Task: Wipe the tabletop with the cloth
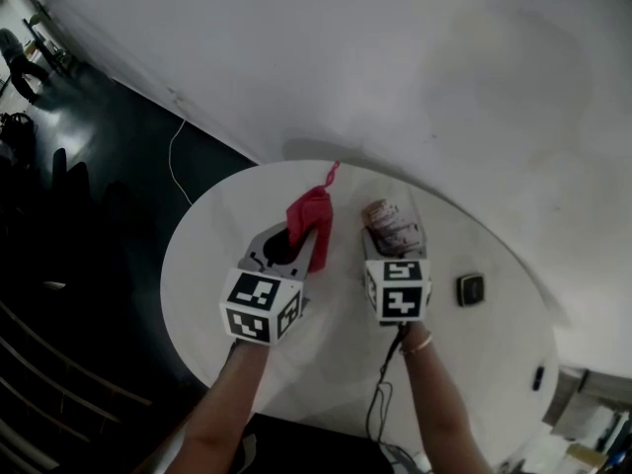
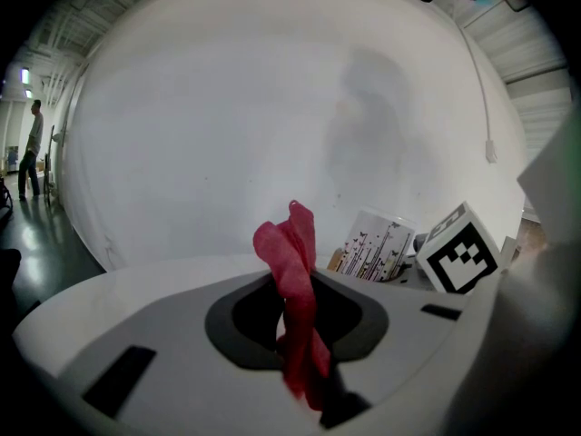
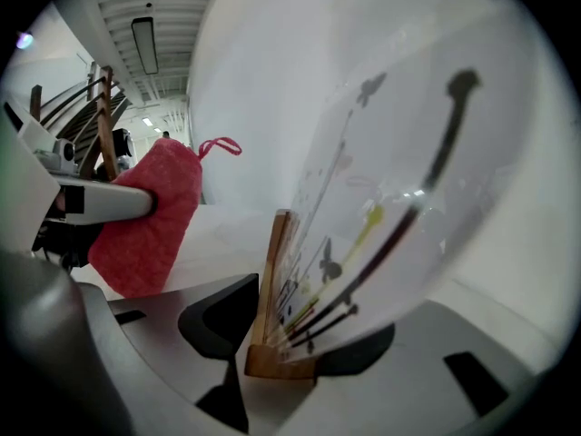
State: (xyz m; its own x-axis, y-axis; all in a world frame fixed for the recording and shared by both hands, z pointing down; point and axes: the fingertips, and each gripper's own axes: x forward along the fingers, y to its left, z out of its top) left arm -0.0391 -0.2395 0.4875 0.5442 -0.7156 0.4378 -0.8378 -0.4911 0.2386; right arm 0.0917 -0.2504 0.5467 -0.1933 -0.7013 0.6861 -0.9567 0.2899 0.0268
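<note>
White round table (image 1: 212, 265): left claw (image 2: 295, 289) pinches red cloth (image 1: 310, 213); right claw (image 1: 392, 249) clamps patterned mug (image 2: 379, 246).

cloth (image 2: 289, 243): lower end drops out of sight between the jaws of the left gripper (image 2: 298, 316).
mug (image 3: 399, 180): in the right gripper view, rim and upper wall are cut off by the picture's edge, and the near print is smeared.
right gripper (image 1: 392, 245): in the head view, its own cube covers most of the jaws.
small dark object (image 1: 470, 288): lies on the desk (image 1: 217, 255), too small to identify.
dark speck (image 1: 538, 376): near the desk's right edge, unreadable.
person (image 2: 33, 148): far off, tiny, no detail.
</note>
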